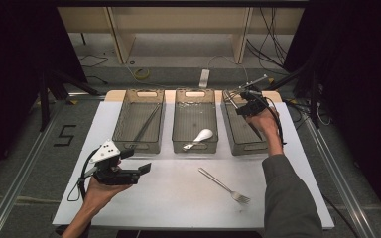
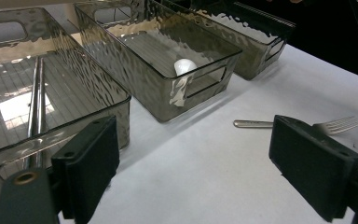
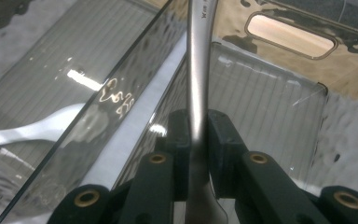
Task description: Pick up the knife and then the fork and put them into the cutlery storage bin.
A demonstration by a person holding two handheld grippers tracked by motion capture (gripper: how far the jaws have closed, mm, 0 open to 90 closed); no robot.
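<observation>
The metal utensil looks stiff, smooth and slippery, light enough for a pinch low on its flat handle. The right gripper has it there, jaws clamped on the handle, which runs up and away from them over the right-hand bin. The left gripper stands wide open and empty; a fork lies just beyond its jaws.

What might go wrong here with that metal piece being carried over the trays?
The right gripper pinches the metal utensil on its thin handle, so it might swivel or slip. It hangs above the right bin's wall beside the middle bin; dropped now, it could hit the rim or land with the white spoon.
</observation>
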